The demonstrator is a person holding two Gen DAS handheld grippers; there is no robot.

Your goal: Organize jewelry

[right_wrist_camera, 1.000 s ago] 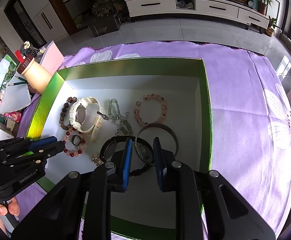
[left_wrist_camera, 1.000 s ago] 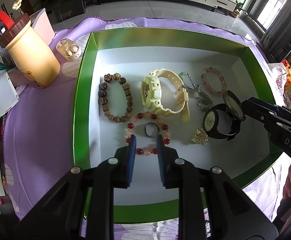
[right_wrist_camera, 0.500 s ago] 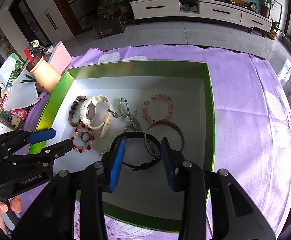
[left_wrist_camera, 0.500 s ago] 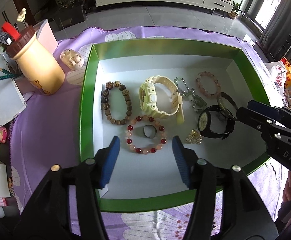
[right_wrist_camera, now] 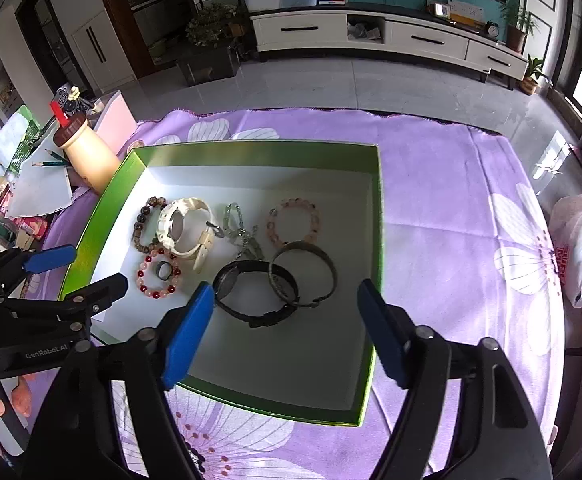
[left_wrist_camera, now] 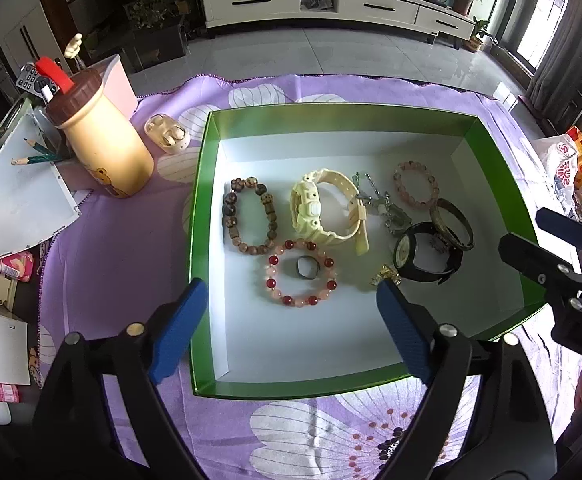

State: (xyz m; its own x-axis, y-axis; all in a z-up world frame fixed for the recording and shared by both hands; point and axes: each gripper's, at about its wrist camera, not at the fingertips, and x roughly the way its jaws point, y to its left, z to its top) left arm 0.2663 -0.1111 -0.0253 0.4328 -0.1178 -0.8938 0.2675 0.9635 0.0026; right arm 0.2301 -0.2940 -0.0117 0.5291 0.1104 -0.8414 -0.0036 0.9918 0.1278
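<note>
Jaws of left gripper (left_wrist_camera: 287,308) opening wide, nothing between pads; red-and-pink bead bracelet (left_wrist_camera: 301,273) with ring (left_wrist_camera: 306,268) inside lies just beyond tips, on floor of green box (left_wrist_camera: 331,118). Right gripper (right_wrist_camera: 285,308) jaws also opening, empty; black watch (right_wrist_camera: 255,294) and metal bangle (right_wrist_camera: 304,273) just ahead, overlapping.

Tan bottle (left_wrist_camera: 105,152), pencils (left_wrist_camera: 35,154), earbud case (left_wrist_camera: 167,138) on purple floral cloth (left_wrist_camera: 123,248).
</note>
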